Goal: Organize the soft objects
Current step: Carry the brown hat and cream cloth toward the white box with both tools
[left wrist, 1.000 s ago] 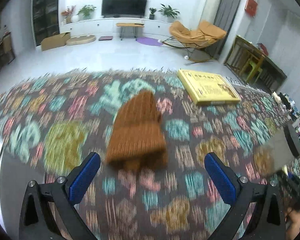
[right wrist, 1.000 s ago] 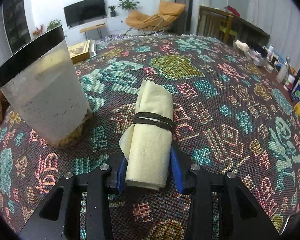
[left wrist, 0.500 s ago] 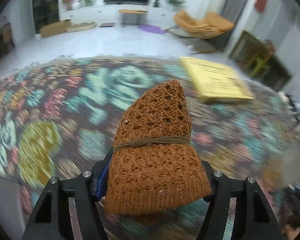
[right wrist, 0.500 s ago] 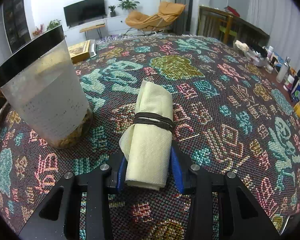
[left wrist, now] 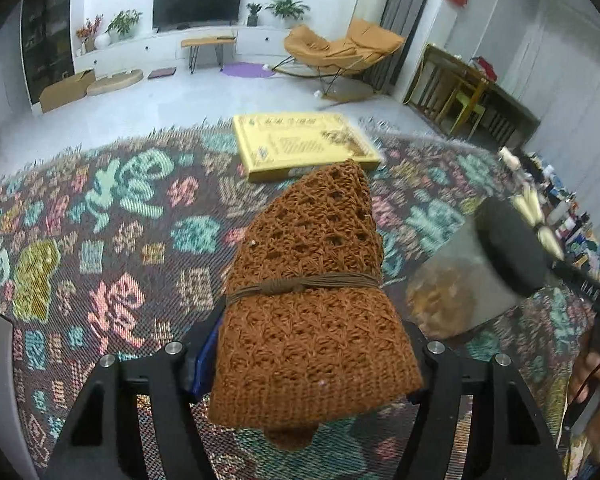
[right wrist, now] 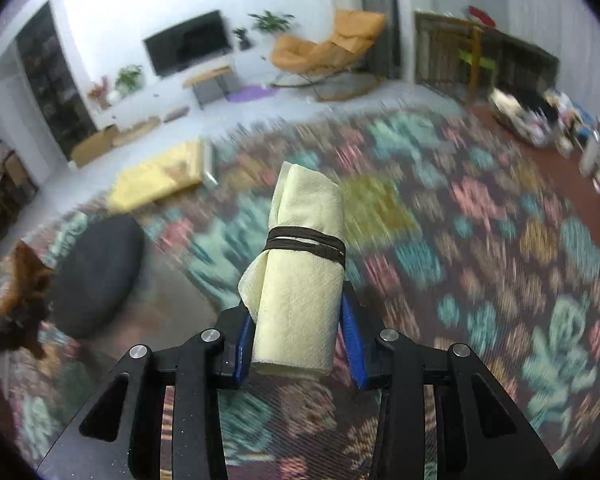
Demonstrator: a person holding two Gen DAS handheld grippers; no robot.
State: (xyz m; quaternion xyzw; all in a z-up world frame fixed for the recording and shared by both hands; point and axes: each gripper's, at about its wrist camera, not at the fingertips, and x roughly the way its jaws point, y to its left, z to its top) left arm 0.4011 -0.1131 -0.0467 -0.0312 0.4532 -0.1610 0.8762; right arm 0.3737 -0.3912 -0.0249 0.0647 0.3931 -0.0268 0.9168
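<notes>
A: Left side first. What's the left gripper (left wrist: 312,356) got?

B: Jaws clamped on the brown knit bundle (left wrist: 312,300), pinched at its near, wide end. A cord (left wrist: 300,286) ties it around the middle. It's held up over the patterned cloth (left wrist: 120,240), tip pointing far toward the yellow box (left wrist: 300,146).

A: How does it handle?

B: Looks soft, light and squashy; the open knit should give under the pads. I'd keep the grip below the cord, where the folds are thickest, so it doesn't unroll.

A: And to the right of it?

B: A clear container with a black rim (left wrist: 476,276), something brownish at its bottom. Probably the drop spot, but that's a guess.

A: Right gripper (right wrist: 300,354)?

B: Closed on the pale yellow cloth roll (right wrist: 300,280), gripped at its near end, dark band (right wrist: 306,242) around the middle. It's in the air, with the container (right wrist: 96,276) at far left. The cloth is thin, light and floppy past the band, and the free tip may droop.
</notes>
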